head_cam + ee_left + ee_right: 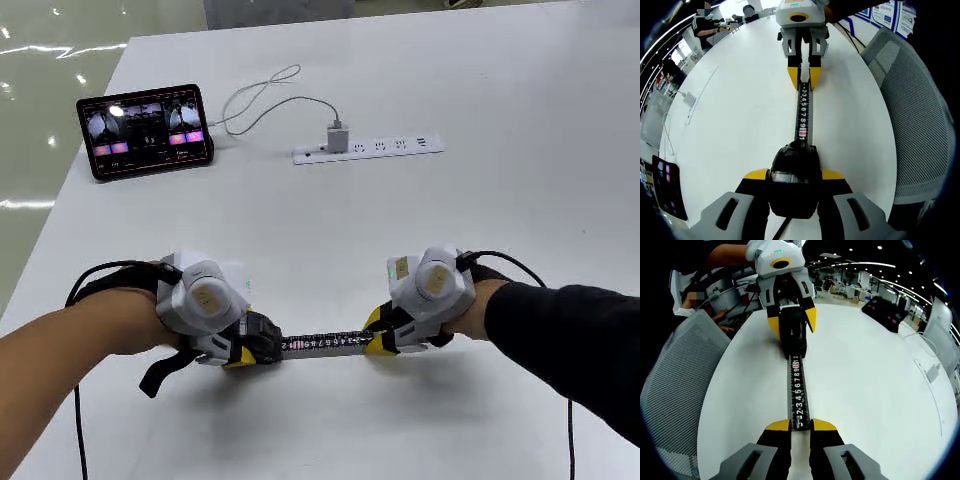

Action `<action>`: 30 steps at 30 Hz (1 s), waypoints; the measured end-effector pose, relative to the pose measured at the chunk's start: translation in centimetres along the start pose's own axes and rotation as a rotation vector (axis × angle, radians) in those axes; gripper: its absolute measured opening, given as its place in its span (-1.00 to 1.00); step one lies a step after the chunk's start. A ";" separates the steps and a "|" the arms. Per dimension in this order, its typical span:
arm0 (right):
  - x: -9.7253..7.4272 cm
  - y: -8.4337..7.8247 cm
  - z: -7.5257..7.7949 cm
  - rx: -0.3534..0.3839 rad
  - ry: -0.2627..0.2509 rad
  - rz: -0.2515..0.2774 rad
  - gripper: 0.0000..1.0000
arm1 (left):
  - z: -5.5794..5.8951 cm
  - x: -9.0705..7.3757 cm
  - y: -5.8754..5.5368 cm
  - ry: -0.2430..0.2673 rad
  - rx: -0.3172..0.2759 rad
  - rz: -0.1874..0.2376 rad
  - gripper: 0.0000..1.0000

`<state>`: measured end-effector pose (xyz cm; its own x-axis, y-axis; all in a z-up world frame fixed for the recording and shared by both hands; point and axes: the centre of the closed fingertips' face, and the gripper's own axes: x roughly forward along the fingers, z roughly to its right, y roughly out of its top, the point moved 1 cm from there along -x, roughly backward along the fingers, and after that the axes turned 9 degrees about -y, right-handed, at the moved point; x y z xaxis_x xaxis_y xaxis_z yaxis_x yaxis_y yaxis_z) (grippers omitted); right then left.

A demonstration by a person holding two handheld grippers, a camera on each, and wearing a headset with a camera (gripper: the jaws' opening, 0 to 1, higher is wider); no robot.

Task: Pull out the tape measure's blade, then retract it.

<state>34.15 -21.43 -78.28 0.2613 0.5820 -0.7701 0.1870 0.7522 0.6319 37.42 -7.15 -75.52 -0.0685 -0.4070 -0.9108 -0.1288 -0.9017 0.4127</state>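
The black tape measure case (pixel 262 340) (pixel 794 177) (pixel 792 332) lies on the white table, with my left gripper (pixel 243 352) (pixel 795 175) shut on it. A short length of dark numbered blade (pixel 325 344) (pixel 803 112) (pixel 797 395) runs flat from the case to my right gripper (pixel 380 342) (pixel 800 426). The right gripper's yellow-tipped jaws are shut on the blade's end. The two grippers face each other along the blade; the right gripper (pixel 801 80) and the left gripper (pixel 790 322) each appear in the other's view.
A tablet (pixel 146 130) with a lit screen lies at the back left. A white power strip (pixel 368 149) with a charger and cable sits behind the middle. A mesh chair (pixel 917 115) stands beside the table edge.
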 end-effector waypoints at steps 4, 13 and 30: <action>-0.3 -0.3 0.2 0.011 -0.003 0.001 -0.82 | 0.0 0.0 0.0 0.001 -0.003 0.001 -0.38; -0.8 -0.9 0.1 0.014 -0.005 -0.004 -0.82 | 0.0 0.0 0.0 -0.003 -0.005 0.002 -0.38; -1.5 -1.8 0.7 0.020 -0.012 -0.011 -0.82 | -0.1 0.0 0.0 0.008 -0.014 0.007 -0.38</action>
<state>34.08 -23.91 -78.20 0.2707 0.5702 -0.7756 0.2087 0.7518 0.6255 37.49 -7.14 -75.53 -0.0619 -0.4145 -0.9079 -0.1145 -0.9007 0.4190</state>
